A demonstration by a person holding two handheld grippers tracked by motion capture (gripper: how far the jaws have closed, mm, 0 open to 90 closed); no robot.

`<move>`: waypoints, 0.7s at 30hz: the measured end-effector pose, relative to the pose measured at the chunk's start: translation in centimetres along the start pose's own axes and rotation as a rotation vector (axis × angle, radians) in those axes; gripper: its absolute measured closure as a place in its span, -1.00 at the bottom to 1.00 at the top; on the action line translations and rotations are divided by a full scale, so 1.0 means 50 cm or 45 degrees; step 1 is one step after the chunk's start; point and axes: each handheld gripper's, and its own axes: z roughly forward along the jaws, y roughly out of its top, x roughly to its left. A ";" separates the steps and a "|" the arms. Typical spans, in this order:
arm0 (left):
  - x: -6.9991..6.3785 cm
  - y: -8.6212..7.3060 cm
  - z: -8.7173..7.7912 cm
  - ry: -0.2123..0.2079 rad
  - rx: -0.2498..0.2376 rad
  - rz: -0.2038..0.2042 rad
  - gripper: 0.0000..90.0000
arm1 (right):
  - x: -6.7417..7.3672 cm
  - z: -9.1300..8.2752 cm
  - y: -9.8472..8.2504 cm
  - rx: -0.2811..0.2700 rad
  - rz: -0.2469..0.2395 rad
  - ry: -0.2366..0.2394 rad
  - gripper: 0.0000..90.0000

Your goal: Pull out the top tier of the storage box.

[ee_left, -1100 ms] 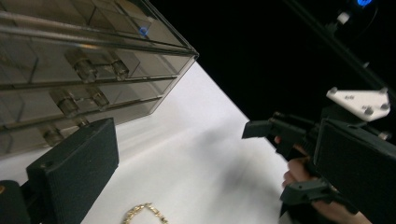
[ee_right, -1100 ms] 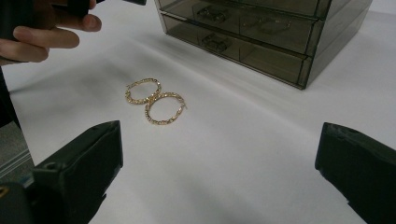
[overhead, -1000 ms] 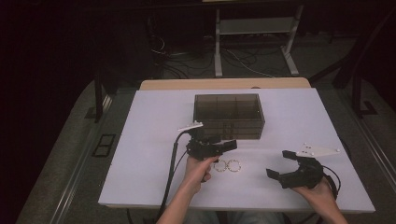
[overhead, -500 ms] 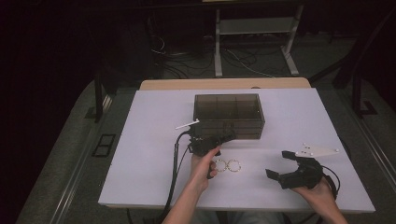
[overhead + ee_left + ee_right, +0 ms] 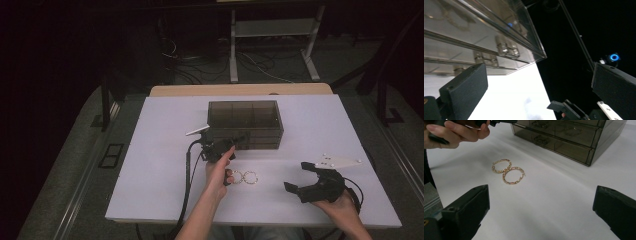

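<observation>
A smoky see-through drawer box (image 5: pixel 245 121) stands mid-table. My left gripper (image 5: pixel 235 141) is open, held sideways right at the box's lower front. In the left gripper view the wide-apart jaws (image 5: pixel 539 75) frame the drawer fronts and a metal handle (image 5: pixel 506 48). Two gold hoop earrings (image 5: pixel 243 176) lie touching each other on the white table, just in front of the left hand. My right gripper (image 5: pixel 297 176) is open, low at the right, facing the earrings (image 5: pixel 509 171) from a short way off, with nothing between its jaws (image 5: pixel 541 205).
The white tabletop (image 5: pixel 150 165) has bare room left of the box. A black cable (image 5: pixel 187 185) trails from the left gripper over the front edge. Beyond the table are a dark floor and a metal stand (image 5: pixel 270 30).
The left hand has carried its gripper forward from beside the earrings up to the box front. The right gripper has stayed in place.
</observation>
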 end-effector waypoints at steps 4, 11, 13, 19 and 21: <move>0.006 -0.002 0.001 0.048 -0.008 0.003 -0.90 | 0.001 0.001 0.000 0.007 -0.003 0.000 -0.99; 0.016 -0.011 0.006 0.076 -0.026 -0.007 -0.62 | 0.002 0.003 0.000 0.017 -0.010 0.005 -0.99; 0.018 -0.013 0.007 0.085 -0.035 -0.007 -0.58 | 0.003 0.004 0.000 0.018 -0.010 0.004 -0.99; 0.026 -0.015 0.009 0.106 -0.056 -0.021 -0.49 | 0.003 0.004 -0.001 0.019 -0.011 0.005 -0.99; 0.029 -0.015 0.007 0.108 -0.063 -0.035 -0.44 | 0.003 0.004 0.000 0.020 -0.012 0.005 -0.99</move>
